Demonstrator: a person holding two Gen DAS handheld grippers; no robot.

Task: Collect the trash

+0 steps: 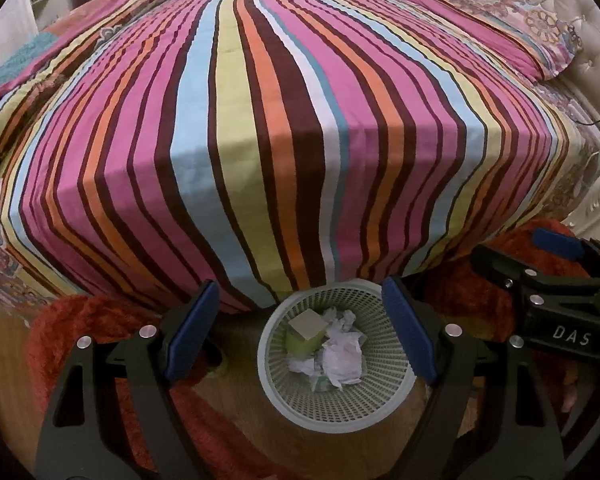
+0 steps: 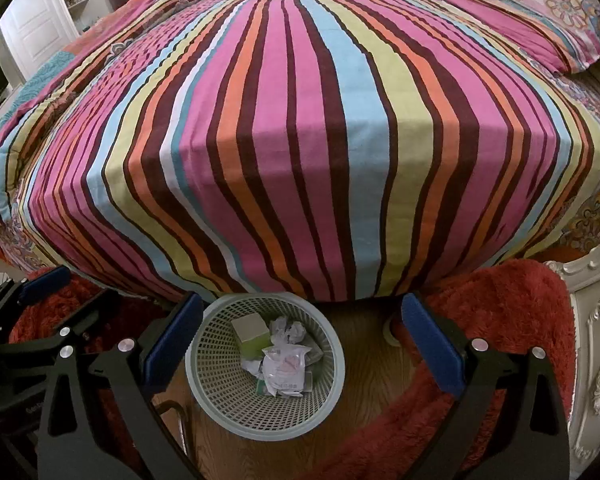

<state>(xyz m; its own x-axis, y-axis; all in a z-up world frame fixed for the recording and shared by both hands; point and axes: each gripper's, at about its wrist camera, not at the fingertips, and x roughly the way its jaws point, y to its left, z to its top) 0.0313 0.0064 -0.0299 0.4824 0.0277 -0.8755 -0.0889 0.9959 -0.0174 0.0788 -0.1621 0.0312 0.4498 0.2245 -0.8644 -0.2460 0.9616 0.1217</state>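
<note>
On my left wrist view, the left gripper (image 1: 300, 328) gapes empty over the basket (image 1: 384, 412) holding the trash (image 1: 340, 356); the right gripper (image 1: 560, 248) reads "DAS". My right wrist view adds a white door (image 2: 36, 20); its jaws gape empty.

The basket (image 1: 337, 360) stands on the floor (image 2: 376, 344) before the bed (image 1: 260, 120), trash (image 1: 340, 348) inside it.
</note>
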